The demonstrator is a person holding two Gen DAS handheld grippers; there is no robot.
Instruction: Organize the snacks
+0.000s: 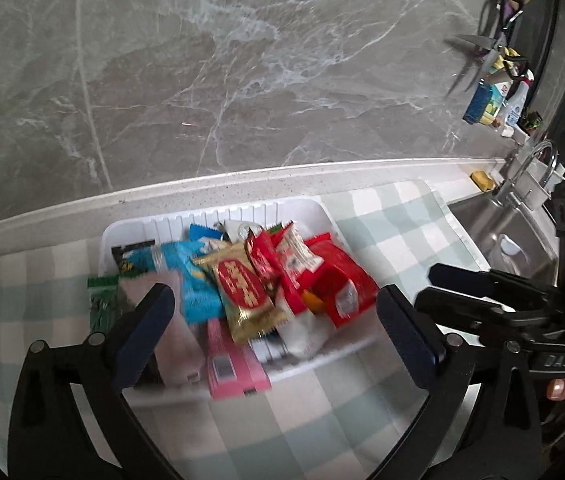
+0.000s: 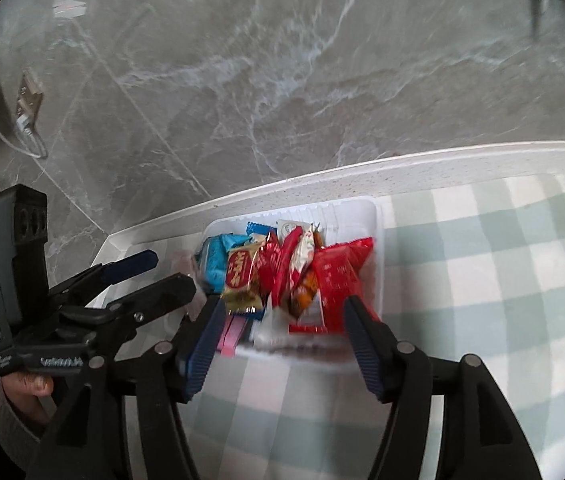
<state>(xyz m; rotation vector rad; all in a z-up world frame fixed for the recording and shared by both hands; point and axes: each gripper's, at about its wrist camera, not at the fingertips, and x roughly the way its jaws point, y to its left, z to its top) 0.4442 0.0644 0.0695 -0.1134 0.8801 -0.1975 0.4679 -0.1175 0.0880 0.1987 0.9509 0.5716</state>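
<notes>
Grey veined marble wall (image 1: 202, 60) behind a pale speckled counter ledge (image 1: 242, 184), on which a green-and-white checked cloth (image 1: 394, 220) is spread. To one side, a steel sink (image 1: 514, 236) with a chrome tap (image 1: 538, 168).

On the cloth, close to the ledge, stands a white ribbed plastic tray (image 1: 306, 210), the task's container. It is filled with snack packets lying flat or leaning on one another: a red pouch (image 1: 346, 284) at the sink end, a gold-and-red wafer packet (image 1: 242, 296) near the middle, a light blue packet (image 1: 190, 276) beside it, a pink bar (image 1: 230, 364) hanging over the near rim, and a green packet (image 1: 102, 300) that seems to lie at or just outside the far end.

Left gripper (image 1: 278, 320): jaws spread wide, nothing between the pads, held above the tray's near side. Right gripper (image 2: 282, 332): jaws parted and released, likewise empty, over the near rim; both views are motion-blurred.

Handling, as judged: the packets are light, soft film wrappers, slippery and easily crushed if their contents are brittle. The crimped end seams or a flat middle pinched across the narrow width look like the safest holds. The overhanging pink bar and the green packet appear the most in need of tidying.
</notes>
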